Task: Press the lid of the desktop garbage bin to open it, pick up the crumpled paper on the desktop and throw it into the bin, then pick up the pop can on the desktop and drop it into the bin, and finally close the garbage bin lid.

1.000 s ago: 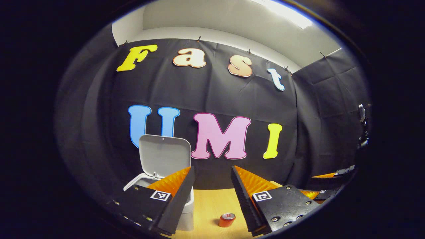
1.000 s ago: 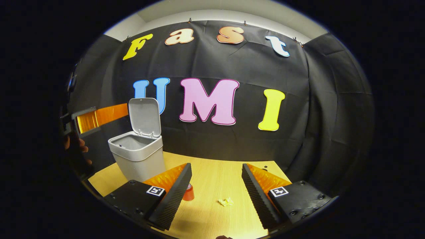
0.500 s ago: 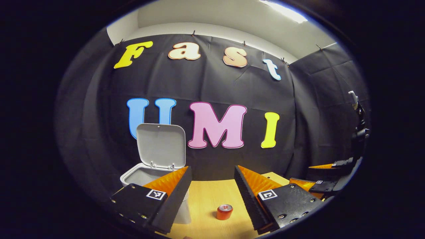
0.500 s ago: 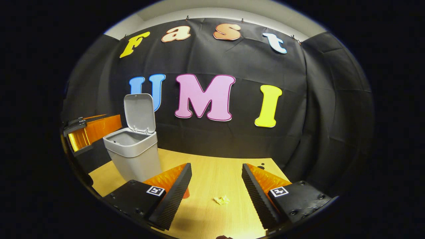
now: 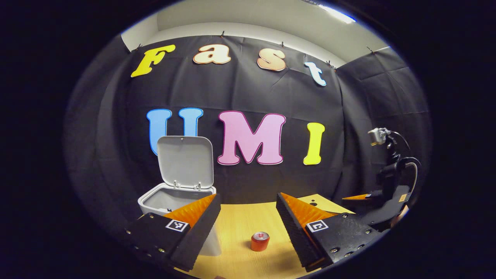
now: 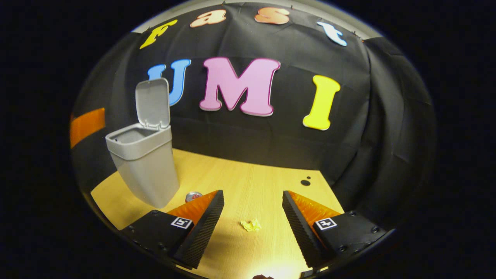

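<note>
**Crumpled paper lies straight ahead of the right gripper, between its spread fingers**

The bin [image 6: 141, 162] stands at the left of the wooden table [image 6: 271, 182], its lid [image 6: 152, 102] already up on its hinge, so the opening step looks done and the paper is next.

In the right gripper view, the right gripper [image 6: 252, 217] hangs above the table with its fingers spread wide and nothing between them. The crumpled paper [image 6: 251, 225], a small yellowish wad, lies on the table directly in front, almost centred in the gap between the two fingers and below their tips. It is too small to tell whether it has a long axis. The pop can [image 6: 193, 196] stands upright just behind the tip of this gripper's left finger, between the paper and the bin.

In the left gripper view, the left gripper [image 5: 248, 217] is also spread and empty. The can [image 5: 259, 241] stands ahead of it in the gap, with the bin's rim [image 5: 153, 195] behind its left finger. The right gripper [image 5: 372, 201] shows farther off at the right edge.

By this layout the right gripper is the nearer one to the paper; a straight lowering forward and down should bring the wad between its fingers, with the can close enough on the left to be nudged.
</note>
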